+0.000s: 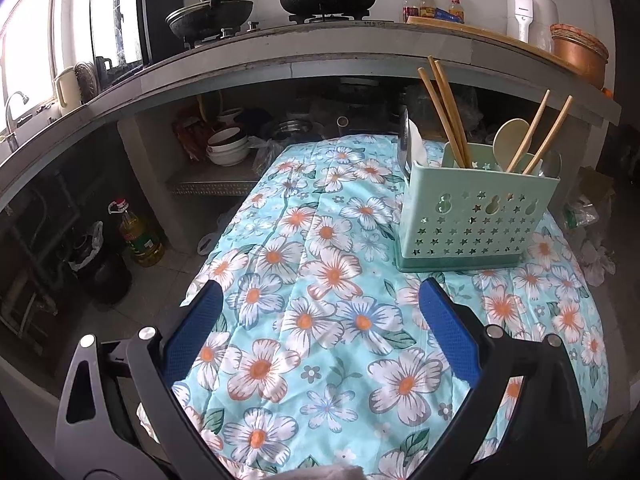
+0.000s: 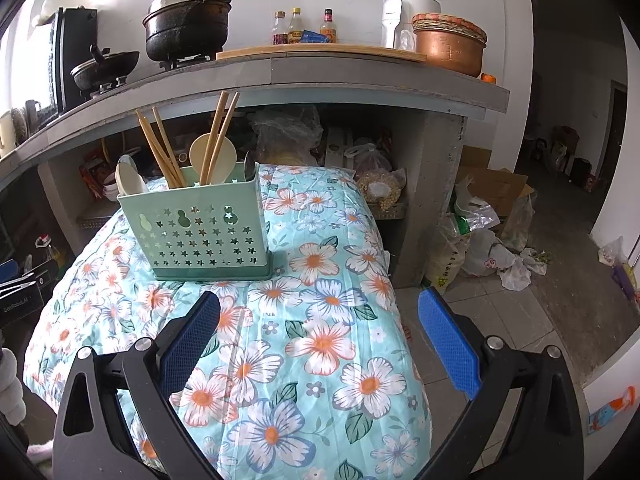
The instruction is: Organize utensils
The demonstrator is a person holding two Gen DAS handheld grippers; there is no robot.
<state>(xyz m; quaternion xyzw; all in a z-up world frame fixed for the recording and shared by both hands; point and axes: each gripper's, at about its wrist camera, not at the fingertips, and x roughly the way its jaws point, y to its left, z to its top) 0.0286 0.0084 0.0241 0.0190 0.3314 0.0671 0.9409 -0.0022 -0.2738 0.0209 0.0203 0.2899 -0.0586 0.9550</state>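
A mint-green utensil holder (image 1: 476, 220) with star cut-outs stands on the floral cloth (image 1: 304, 320), ahead and right of my left gripper (image 1: 320, 300). It holds wooden chopsticks (image 1: 444, 112), a pale wooden spoon (image 1: 508, 136), a white spoon (image 1: 414, 148) and metal utensils. My left gripper is open and empty above the cloth. In the right wrist view the holder (image 2: 196, 232) stands ahead and left of my right gripper (image 2: 320, 312), which is open and empty over the table's right edge. Chopsticks (image 2: 218, 136) and spoons (image 2: 208, 156) stand in it.
A concrete counter (image 2: 280, 72) runs behind the table with pots (image 2: 188, 20), sauce bottles (image 2: 296, 28) and a copper pot (image 2: 448, 48). Bowls (image 1: 228, 144) sit on the shelf under it. An oil bottle (image 1: 138, 232) stands on the floor at left. Bags (image 2: 480, 248) and a box lie on the floor at right.
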